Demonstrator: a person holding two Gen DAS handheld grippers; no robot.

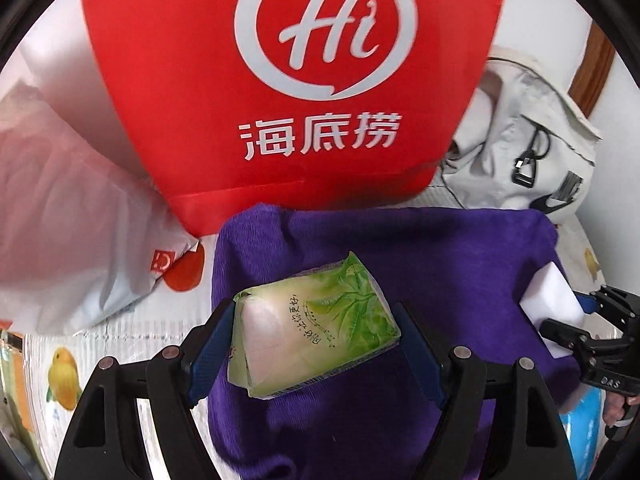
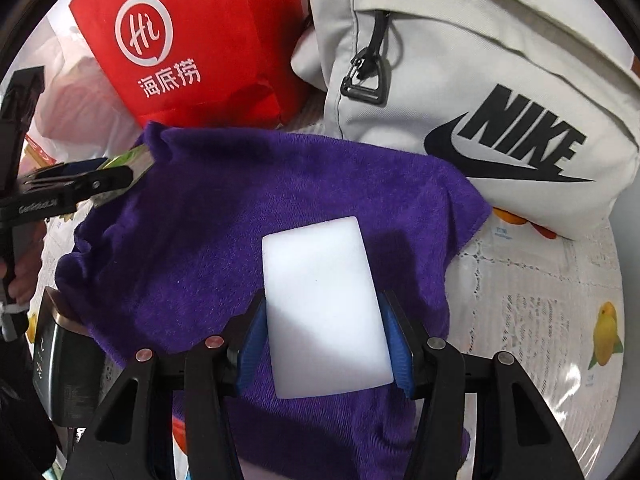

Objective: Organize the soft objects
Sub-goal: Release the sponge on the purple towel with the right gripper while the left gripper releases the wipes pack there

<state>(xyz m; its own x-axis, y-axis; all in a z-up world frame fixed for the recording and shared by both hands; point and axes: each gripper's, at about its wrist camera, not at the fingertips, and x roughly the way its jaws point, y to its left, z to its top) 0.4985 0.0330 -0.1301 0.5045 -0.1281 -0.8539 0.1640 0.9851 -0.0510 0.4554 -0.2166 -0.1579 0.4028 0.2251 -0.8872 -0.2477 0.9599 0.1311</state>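
My left gripper (image 1: 316,320) is shut on a green tissue pack (image 1: 320,312), held tilted over a purple towel (image 1: 440,260) spread on the table. In the right wrist view my right gripper (image 2: 323,308) is shut on a white sponge block (image 2: 324,304), its blue pads (image 2: 252,340) pressed on both long sides, above the same towel (image 2: 240,184). The right gripper (image 1: 576,316) and its sponge (image 1: 552,296) also show at the left view's right edge. At the left edge of the right view are the left gripper (image 2: 120,172) and a corner of the tissue pack (image 2: 134,158).
A red paper bag (image 1: 180,80) stands behind the towel. A grey backpack (image 2: 480,60) lies to its right and a white plastic bag (image 1: 60,200) to its left. The fruit-print tablecloth (image 2: 540,300) shows around the towel. A black object (image 2: 60,360) sits near the towel's left corner.
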